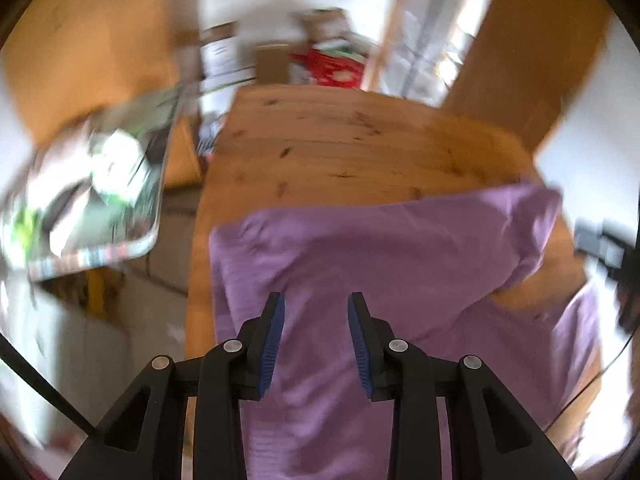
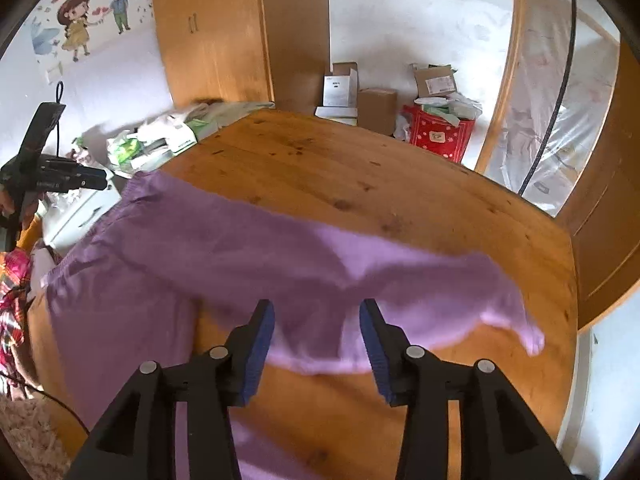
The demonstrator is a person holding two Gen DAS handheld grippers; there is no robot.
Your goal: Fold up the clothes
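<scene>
Purple garment part-folded on the worktop, both grippers empty

The purple garment [image 1: 384,256] lies on the wooden worktop [image 1: 340,148] with one layer turned over itself, its edges rumpled and a sleeve-like end trailing right; by my judgement a first fold is made, and squaring up and further folds remain. The left gripper [image 1: 316,320] and right gripper [image 2: 317,326] hang above the cloth, jaws parted about halfway, nothing between the pads, each near its front edge.
</scene>
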